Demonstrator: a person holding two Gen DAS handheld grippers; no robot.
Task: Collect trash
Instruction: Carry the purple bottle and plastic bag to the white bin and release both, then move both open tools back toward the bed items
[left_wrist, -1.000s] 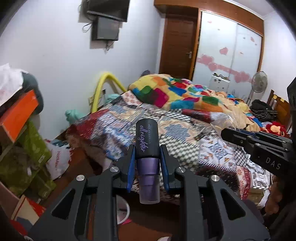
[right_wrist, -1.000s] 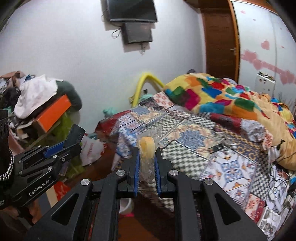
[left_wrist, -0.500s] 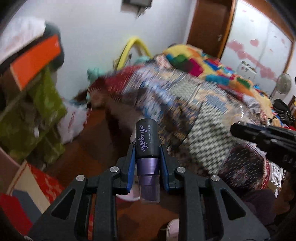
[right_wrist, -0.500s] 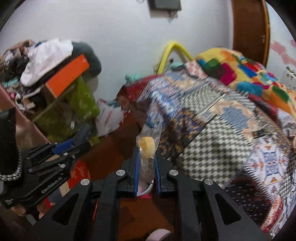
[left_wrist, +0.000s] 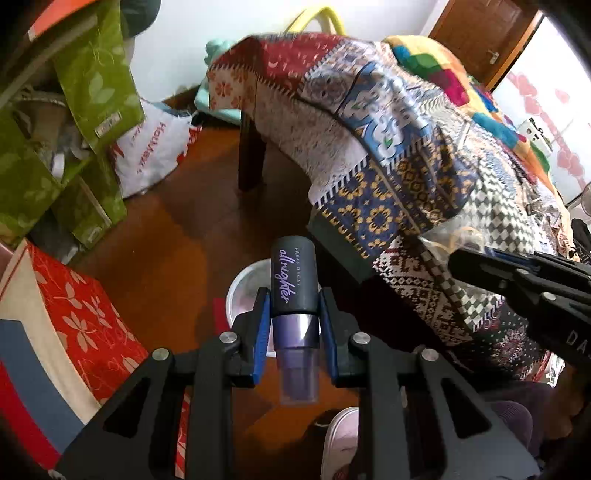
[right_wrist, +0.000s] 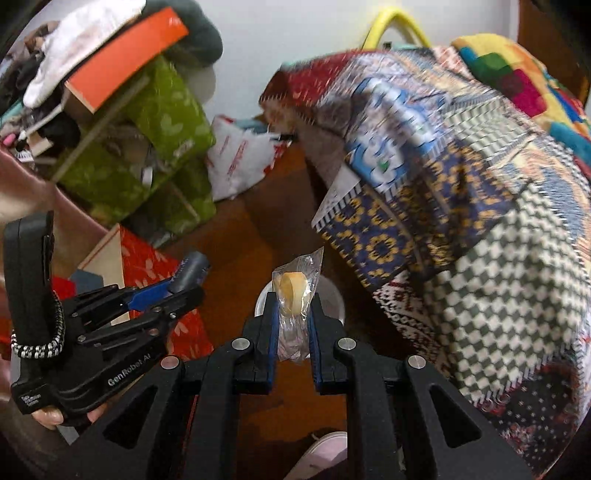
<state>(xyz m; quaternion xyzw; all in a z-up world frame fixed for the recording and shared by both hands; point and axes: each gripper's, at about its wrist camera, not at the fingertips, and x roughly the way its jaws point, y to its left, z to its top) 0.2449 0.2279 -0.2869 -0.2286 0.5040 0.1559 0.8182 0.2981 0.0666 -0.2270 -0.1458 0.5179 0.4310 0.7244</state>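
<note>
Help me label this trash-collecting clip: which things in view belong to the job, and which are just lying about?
Job:
left gripper gripping spray bottle
right gripper gripping clear wrapper
white bin below

Lying about:
patchwork quilt
green boxes
red floral box
white plastic bag

I see a dark brown wooden floor (left_wrist: 159, 236) below me, and a white wall (left_wrist: 229, 22) at the far side. A bed under a patchwork quilt (left_wrist: 406, 155) fills the right. Green boxes (right_wrist: 162, 122) stack on the left, with a red floral box (left_wrist: 81, 314) nearer. A brown wooden door (left_wrist: 476, 40) stands far right.
</note>
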